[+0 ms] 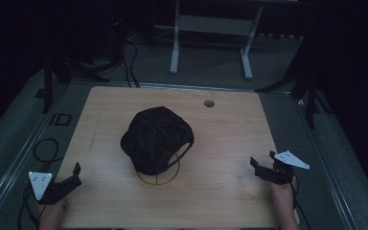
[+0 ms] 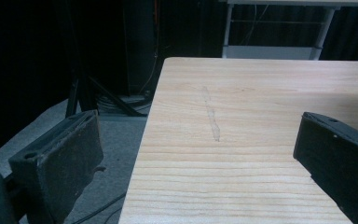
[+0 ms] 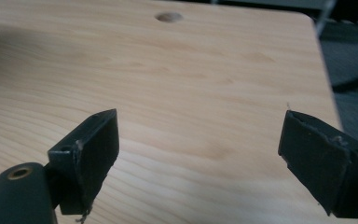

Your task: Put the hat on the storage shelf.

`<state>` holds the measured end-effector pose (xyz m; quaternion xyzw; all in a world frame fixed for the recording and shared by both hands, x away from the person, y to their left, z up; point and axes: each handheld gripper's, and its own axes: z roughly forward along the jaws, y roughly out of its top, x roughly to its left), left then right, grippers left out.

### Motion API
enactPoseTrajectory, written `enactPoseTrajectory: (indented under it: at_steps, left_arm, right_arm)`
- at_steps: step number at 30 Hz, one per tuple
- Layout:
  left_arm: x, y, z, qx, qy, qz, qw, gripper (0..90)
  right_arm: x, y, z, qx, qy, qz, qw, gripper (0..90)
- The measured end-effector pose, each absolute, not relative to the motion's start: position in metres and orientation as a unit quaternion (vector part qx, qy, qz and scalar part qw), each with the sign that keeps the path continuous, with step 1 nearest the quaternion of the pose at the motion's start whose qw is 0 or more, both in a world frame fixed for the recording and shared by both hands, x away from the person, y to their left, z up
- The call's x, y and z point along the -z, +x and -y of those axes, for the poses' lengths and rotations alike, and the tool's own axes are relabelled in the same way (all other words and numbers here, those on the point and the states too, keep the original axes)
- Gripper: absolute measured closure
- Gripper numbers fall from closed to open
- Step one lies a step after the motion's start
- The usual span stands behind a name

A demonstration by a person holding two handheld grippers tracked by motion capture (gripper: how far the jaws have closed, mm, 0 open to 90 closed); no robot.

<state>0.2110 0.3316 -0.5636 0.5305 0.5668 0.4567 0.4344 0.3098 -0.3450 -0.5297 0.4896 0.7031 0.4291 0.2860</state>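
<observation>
Left gripper waits at the near-left table edge, jaws wide, nothing held; right gripper mirrors it near-right, equally empty. Black cap sits mid-table over a wire ring (a stand, probably). Snag that ring and everything likely slides. Bare wood flanks both sides.

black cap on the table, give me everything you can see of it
The black cap is a dark, soft-looking fabric piece, crumpled, with wrinkles across its domed crown. It sits near the middle of the wooden table, draped over a thin ring-shaped stand whose tan hoop shows at its near edge. A thin dark strap or edge loops out at its right side. Neither gripper touches it; both are back at the table's near corners.
</observation>
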Motion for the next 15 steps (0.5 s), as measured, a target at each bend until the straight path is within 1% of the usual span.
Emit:
enactPoseTrajectory:
  at_steps: [8,12,13,15]
  left_arm:
    - [0.564,0.211,-0.331,-0.457,0.531,-0.566,0.434,1.8]
    - [0.564,0.211,-0.331,-0.457,0.531,-0.566,0.434,1.8]
    - [0.564,0.211,-0.331,-0.458,0.531,-0.566,0.434,1.8]
    - [0.564,0.211,-0.332,-0.457,0.531,-0.566,0.434,1.8]
  right_arm:
    - [0.541,0.301,0.369,-0.402,0.522,-0.687,0.307,12.9]
    - [0.545,0.299,0.375,-0.388,0.529,-0.682,0.324,12.8]
    - [0.546,0.297,0.379,-0.379,0.531,-0.678,0.337,12.8]
    - [0.547,0.295,0.384,-0.383,0.534,-0.672,0.341,12.8]
